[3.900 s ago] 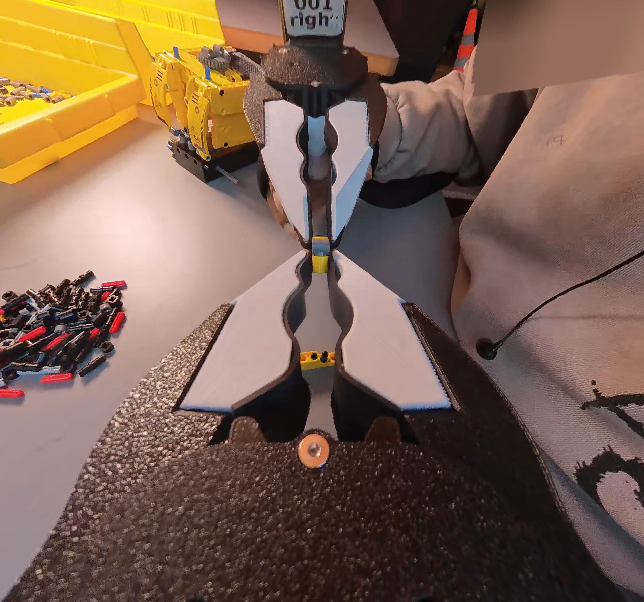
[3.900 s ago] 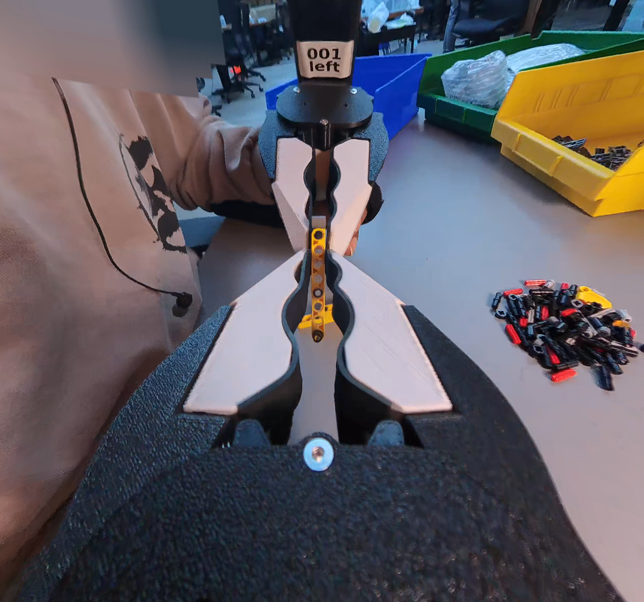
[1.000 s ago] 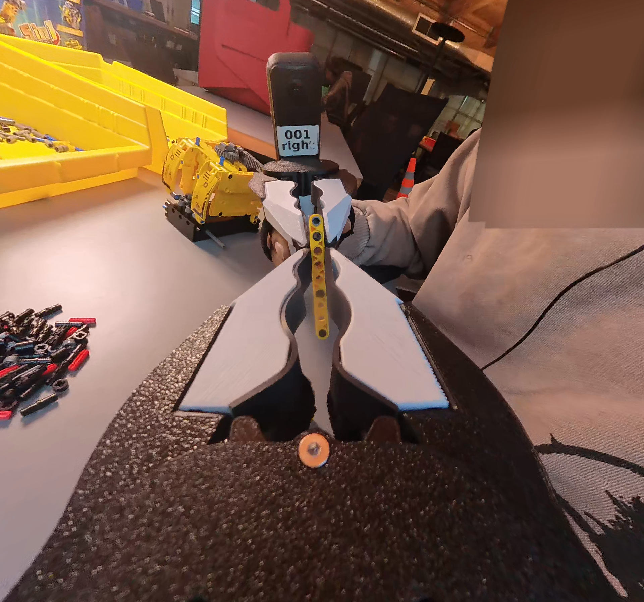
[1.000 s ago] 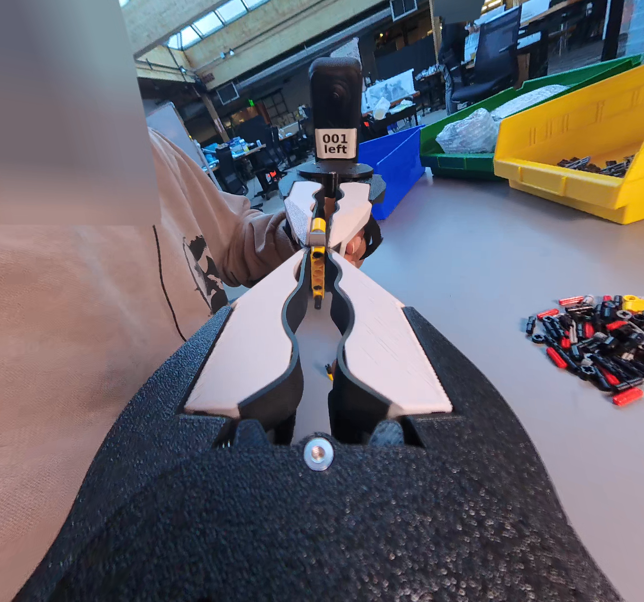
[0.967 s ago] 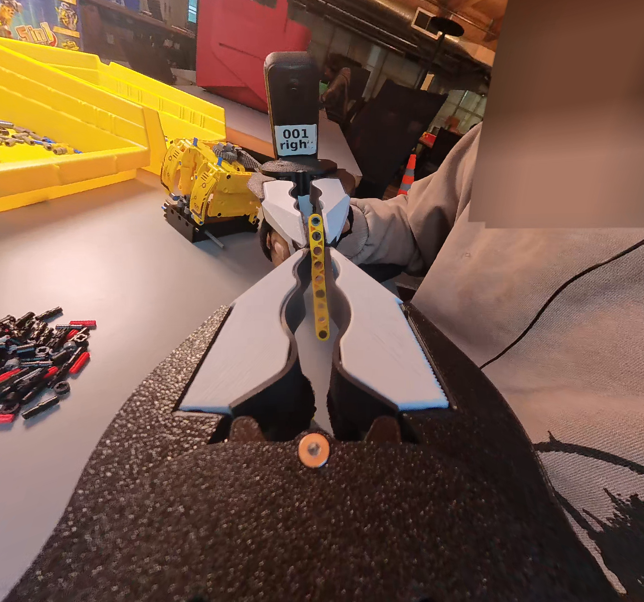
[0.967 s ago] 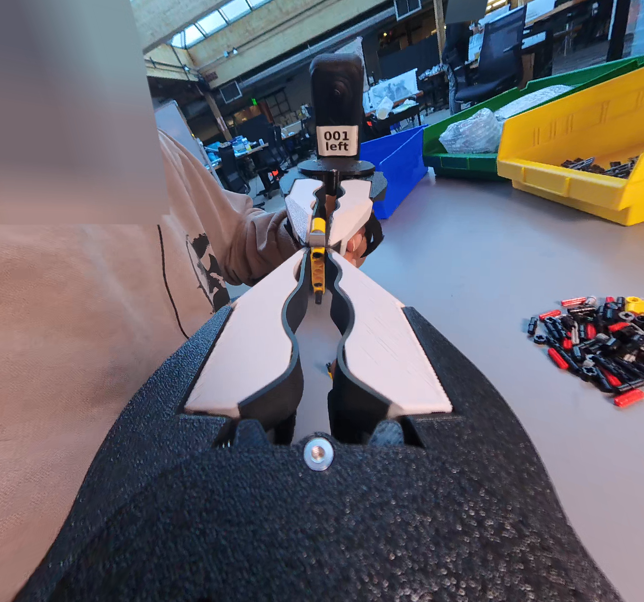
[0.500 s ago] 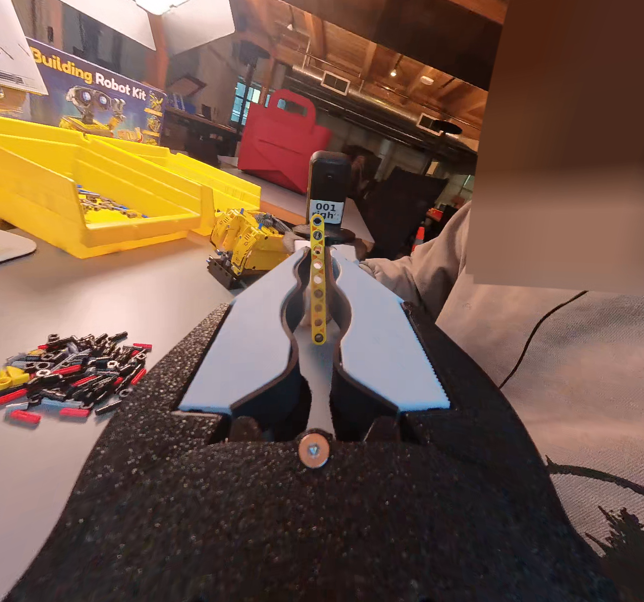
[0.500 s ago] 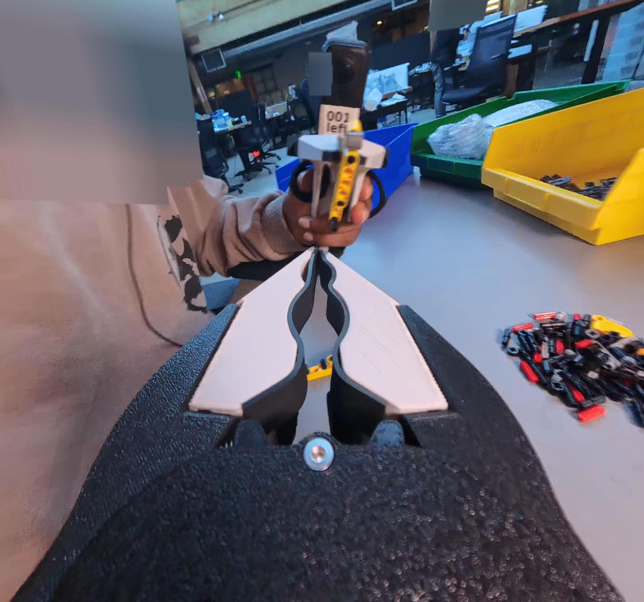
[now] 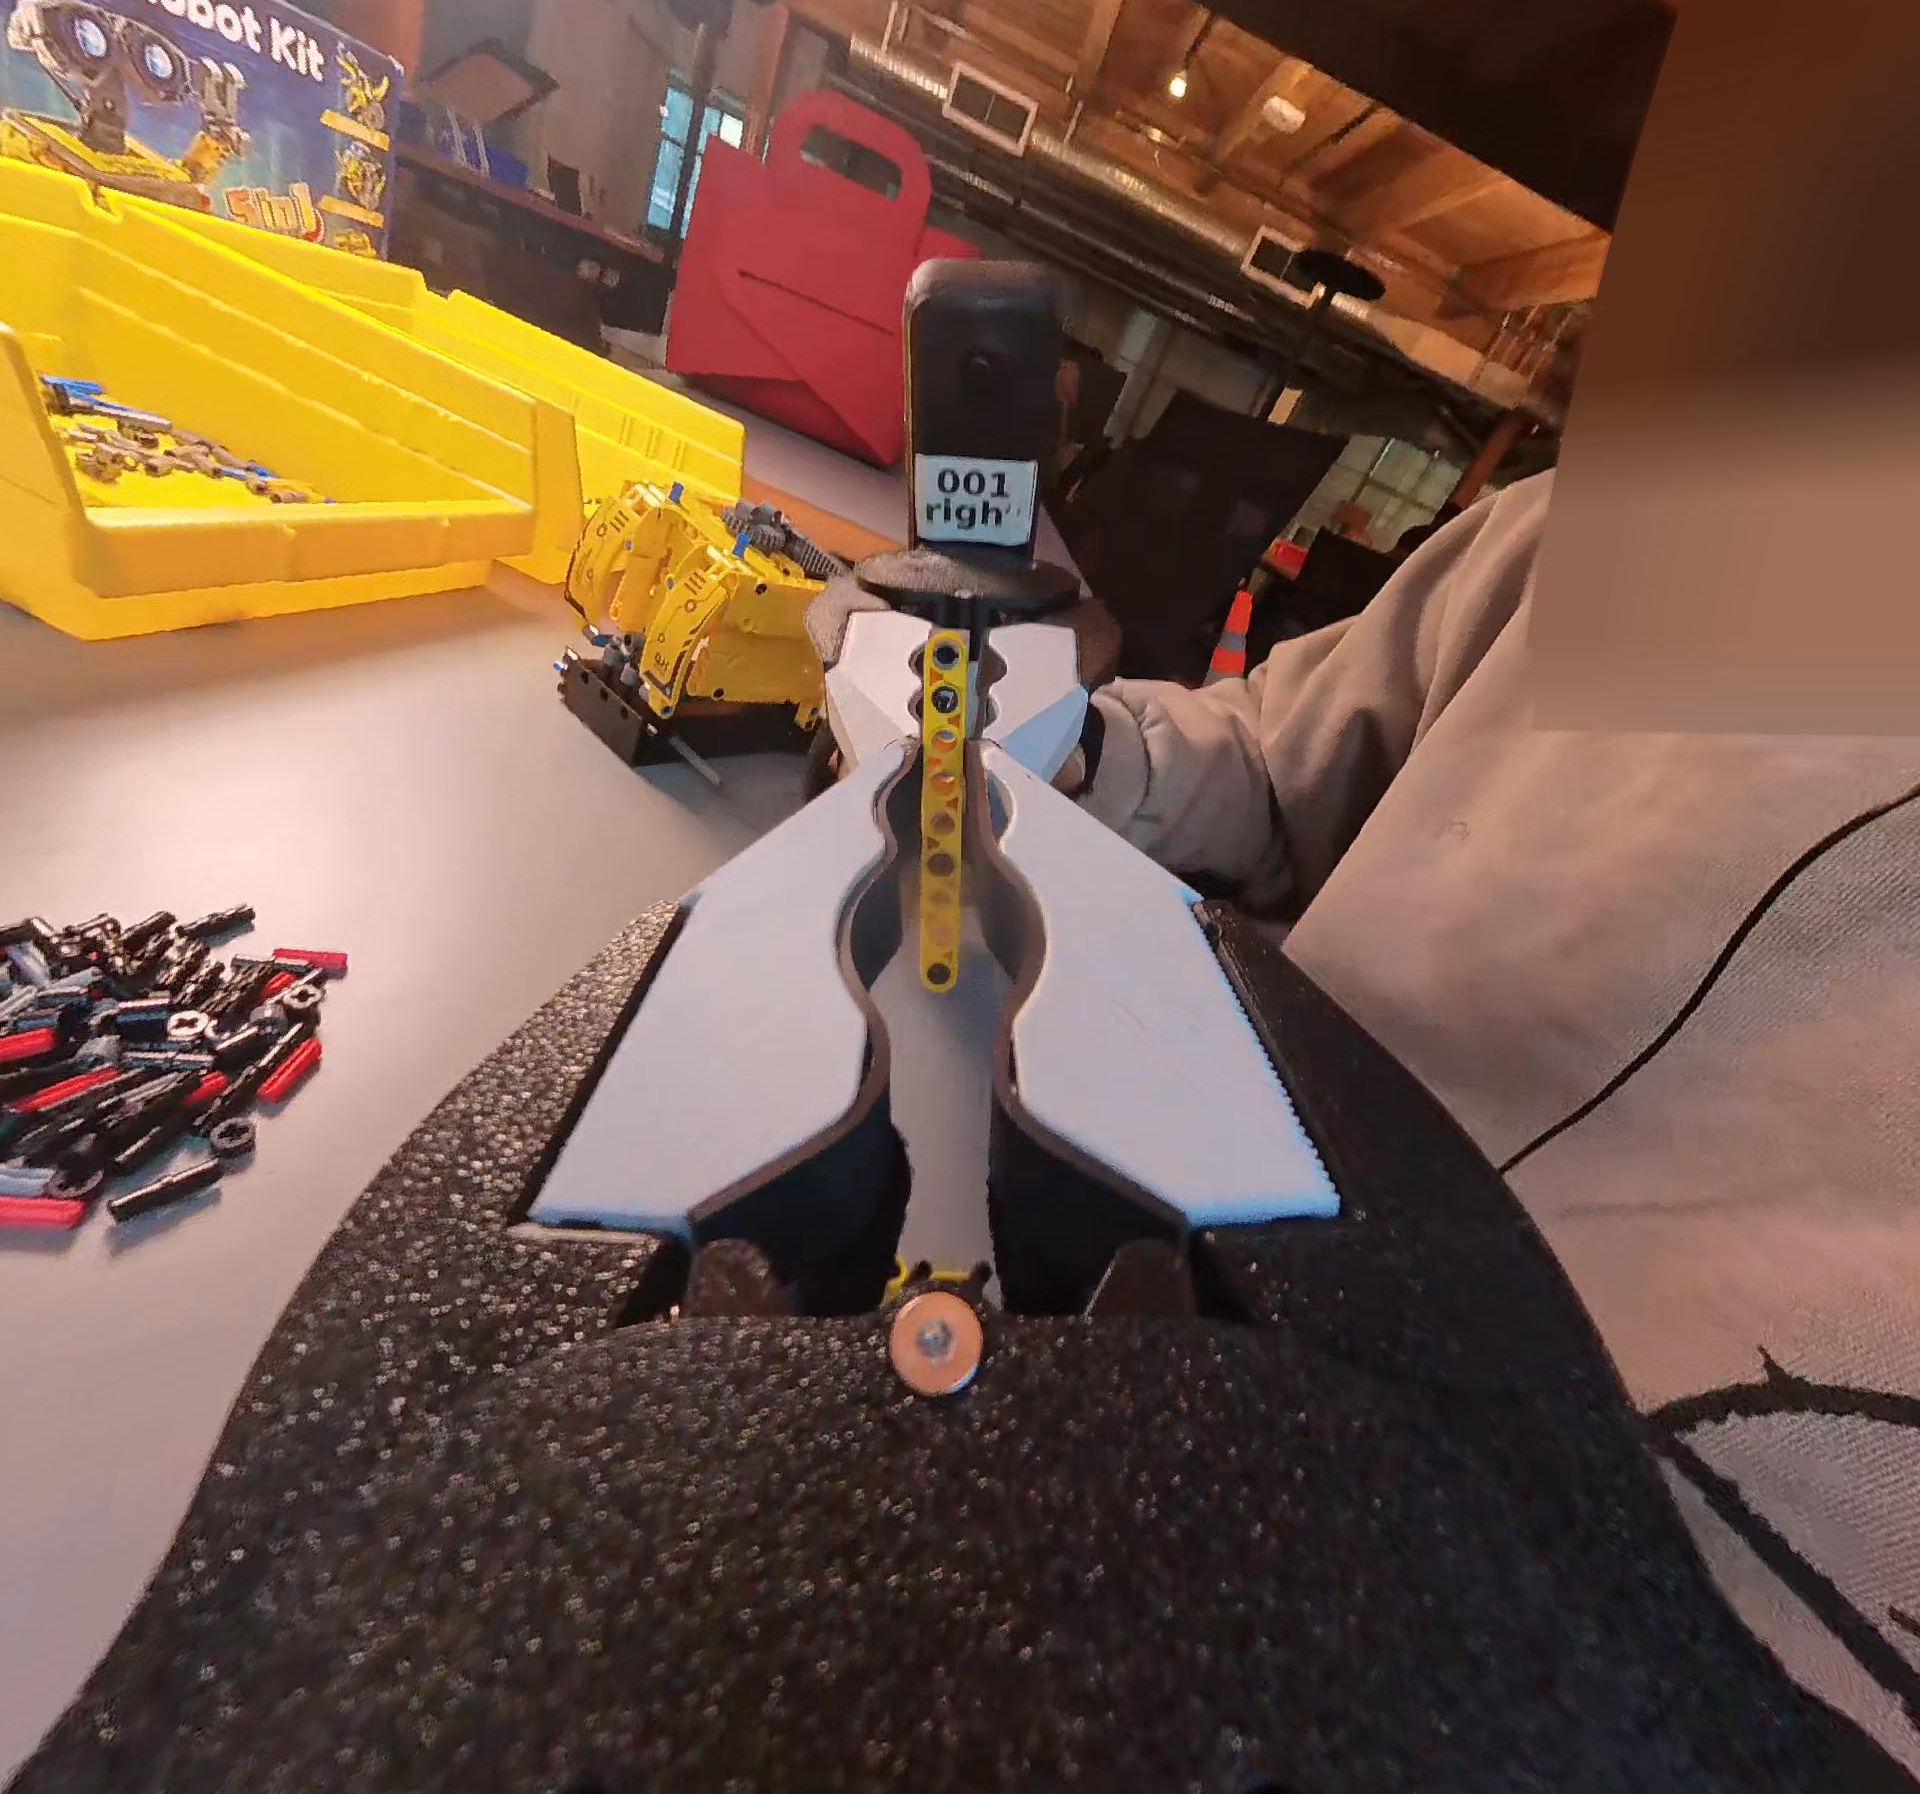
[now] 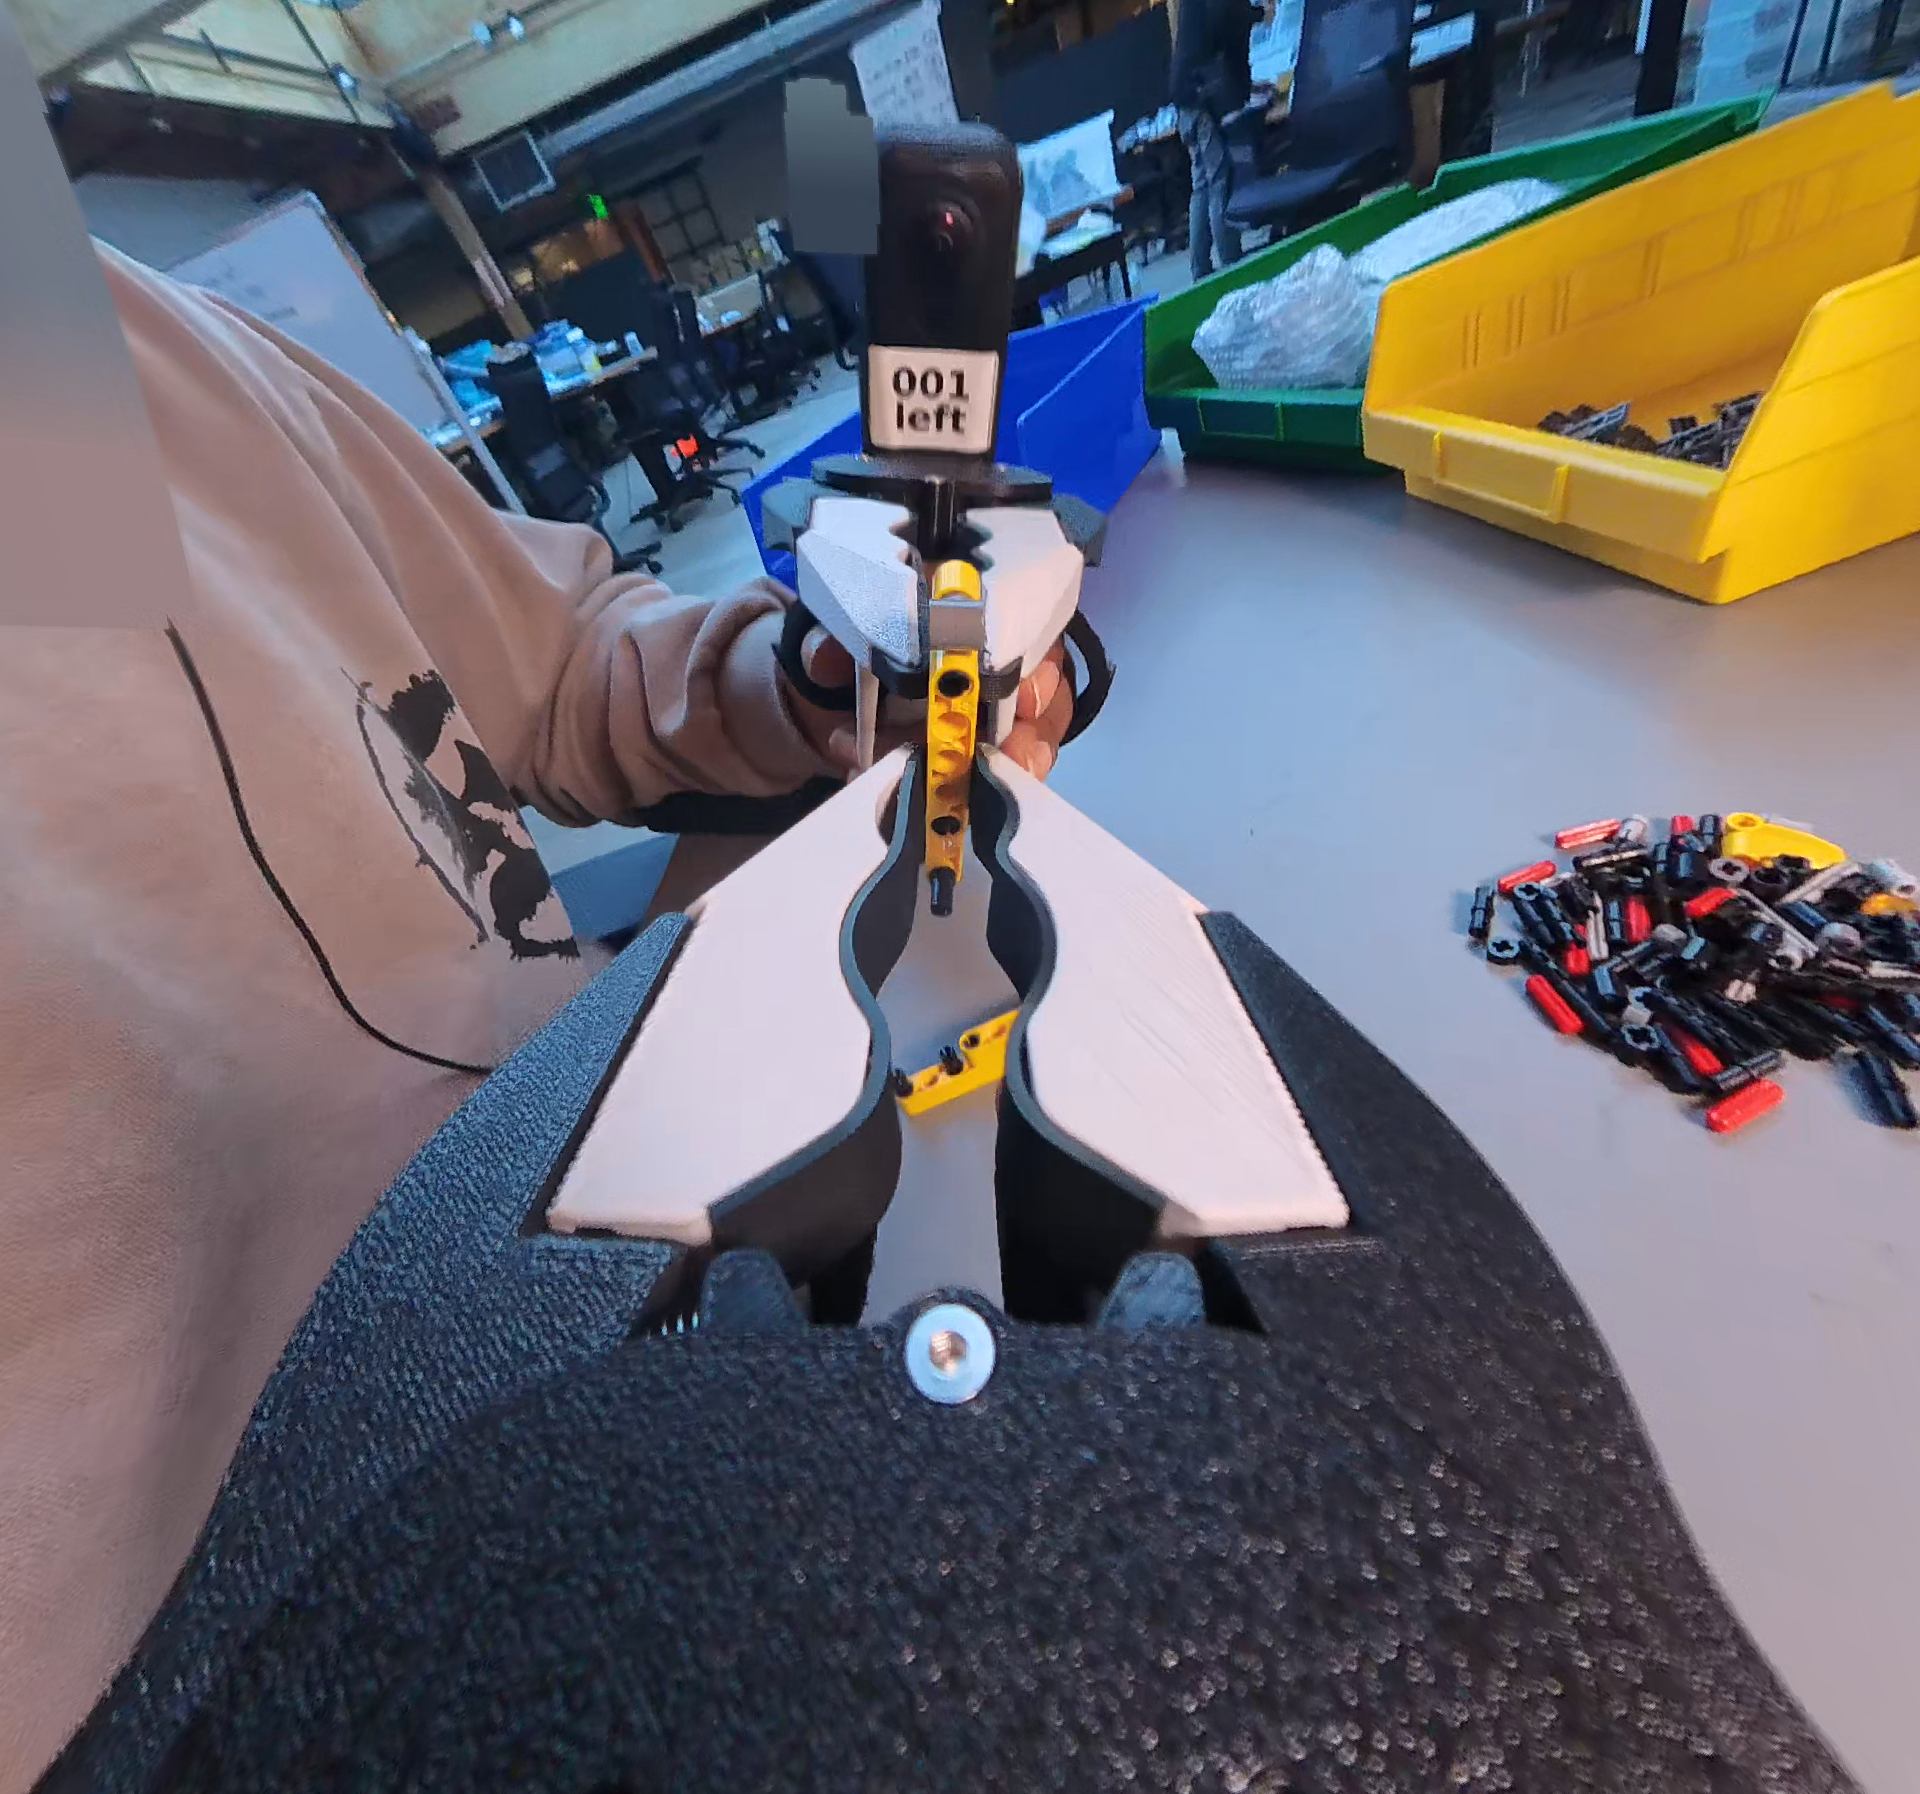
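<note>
**A:** What is each one gripping?

**B:** The left hand-held gripper is clenched on a yellow beam, a thin strip with a row of holes. It pinches the strip near its middle and holds it up off the worktop. The right hand-held gripper faces it tip to tip. Its fingers sit tight against either side of the same beam's lower end, so it looks to be grasping it too. A black pin sticks out of that end.

**A:** So the beam is in the air between them?

**B:** Yes, with nothing under it but a small yellow piece lying flat on the worktop, below the right one's fingers.

**A:** And the rest of the surface?

**B:** It is grey and smooth. A pile of small black and red parts lies well apart from both. A built yellow model stands on a black base further back. Beside it is a yellow bin with loose parts inside.

**A:** The room?

**B:** A big workshop hall with timber beams, ducts, desks and office chairs. A green bin holds a plastic bag and a blue bin stands next to it. There is also a red bag and a printed box.
</note>
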A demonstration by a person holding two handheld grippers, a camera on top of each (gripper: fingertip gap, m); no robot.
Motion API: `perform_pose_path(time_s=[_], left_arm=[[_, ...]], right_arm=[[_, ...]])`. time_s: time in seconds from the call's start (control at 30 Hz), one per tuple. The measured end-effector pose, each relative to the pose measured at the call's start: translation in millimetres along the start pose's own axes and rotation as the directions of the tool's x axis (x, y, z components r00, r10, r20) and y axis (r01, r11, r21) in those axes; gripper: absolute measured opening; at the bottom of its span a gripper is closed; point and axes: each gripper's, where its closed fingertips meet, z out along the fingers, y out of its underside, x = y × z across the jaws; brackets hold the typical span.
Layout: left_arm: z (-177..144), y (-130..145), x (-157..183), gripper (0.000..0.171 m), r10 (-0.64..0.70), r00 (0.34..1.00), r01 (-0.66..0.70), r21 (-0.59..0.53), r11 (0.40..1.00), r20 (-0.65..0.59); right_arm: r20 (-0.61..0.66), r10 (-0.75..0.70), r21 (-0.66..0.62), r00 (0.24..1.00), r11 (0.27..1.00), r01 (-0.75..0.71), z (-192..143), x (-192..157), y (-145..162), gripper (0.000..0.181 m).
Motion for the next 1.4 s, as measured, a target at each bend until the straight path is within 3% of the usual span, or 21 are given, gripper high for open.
perform_pose_path(time_s=[0.07, 0.27, 0.43, 0.6, 0.7, 0.83, 0.93, 1.07, 1.17, 1.3, 1.4], left_arm=[[0, 15, -3, 0.018, 0.035, 0.999, -0.033, -0.096, 0.995, 0.022], [-4, 41, -3, 0.012, 0.202, 0.979, -0.188, -0.300, 0.935, 0.015], [-9, 75, -9, 0.007, 0.335, 0.941, -0.300, -0.545, 0.783, -0.037], [-8, 103, -7, 0.007, 0.378, 0.921, -0.336, -0.674, 0.658, -0.090], [-7, 103, -2, 0.011, 0.358, 0.929, -0.321, -0.682, 0.657, -0.092], [0, 90, 6, 0.016, 0.297, 0.954, -0.257, -0.624, 0.738, -0.042], [-3, 94, 6, 0.009, 0.333, 0.942, -0.276, -0.645, 0.712, -0.035], [-7, 98, 9, 0.006, 0.336, 0.942, -0.262, -0.669, 0.696, -0.019], [-9, 92, 16, 0.006, 0.279, 0.960, -0.223, -0.606, 0.764, -0.002], [-11, 91, 21, 0.007, 0.234, 0.972, -0.191, -0.539, 0.820, 0.011], [-13, 100, 24, 0.007, 0.223, 0.975, -0.176, -0.576, 0.798, 0.011]], right_arm=[[-0.013, -0.016, -0.032, 1.000, 0.999, 0.015, -1, 2, 5, 0.007], [-0.051, -0.156, -0.272, 0.986, 0.953, 0.137, 3, 5, 37, 0.007], [-0.029, -0.314, -0.492, 0.949, 0.831, 0.260, 1, 10, 68, 0.007], [0.027, -0.400, -0.640, 0.916, 0.697, 0.323, 1, 7, 95, 0.007], [0.039, -0.368, -0.662, 0.929, 0.687, 0.300, -2, 3, 96, 0.007], [0.051, -0.354, -0.679, 0.934, 0.673, 0.292, -3, -4, 91, 0.007], [0.045, -0.373, -0.700, 0.927, 0.650, 0.296, -3, -4, 95, 0.007], [0.060, -0.354, -0.661, 0.933, 0.686, 0.303, -2, -12, 93, 0.007], [0.084, -0.327, -0.585, 0.941, 0.749, 0.312, -1, -20, 79, 0.009], [0.110, -0.327, -0.544, 0.939, 0.771, 0.332, 3, -25, 77, 0.007], [0.136, -0.279, -0.558, 0.951, 0.771, 0.306, 3, -28, 84, 0.007]])
